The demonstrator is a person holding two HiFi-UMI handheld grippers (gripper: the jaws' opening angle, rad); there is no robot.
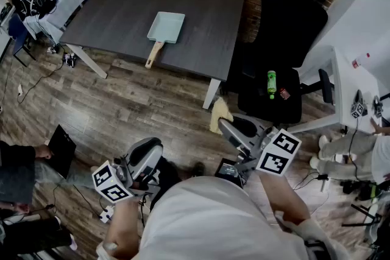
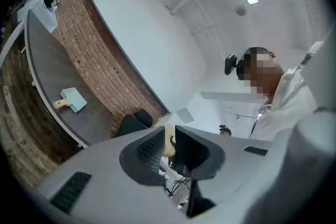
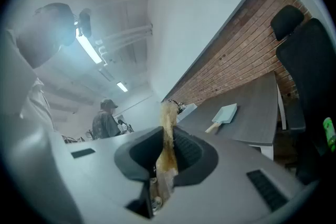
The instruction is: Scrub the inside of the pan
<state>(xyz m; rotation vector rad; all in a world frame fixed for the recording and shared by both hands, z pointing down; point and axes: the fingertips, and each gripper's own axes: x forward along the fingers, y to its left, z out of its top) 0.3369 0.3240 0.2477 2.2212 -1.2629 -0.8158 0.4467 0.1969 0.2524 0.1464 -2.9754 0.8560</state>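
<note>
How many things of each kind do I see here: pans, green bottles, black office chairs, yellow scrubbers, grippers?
Pan: 1
Green bottle: 1
Black office chair: 1
Yellow scrubber: 1
Grippers: 2, the left gripper and the right gripper
Total: 6

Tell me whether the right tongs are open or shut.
Shut: in the right gripper view the right tongs pinch a yellowish fluffy cloth between their pads.
</note>
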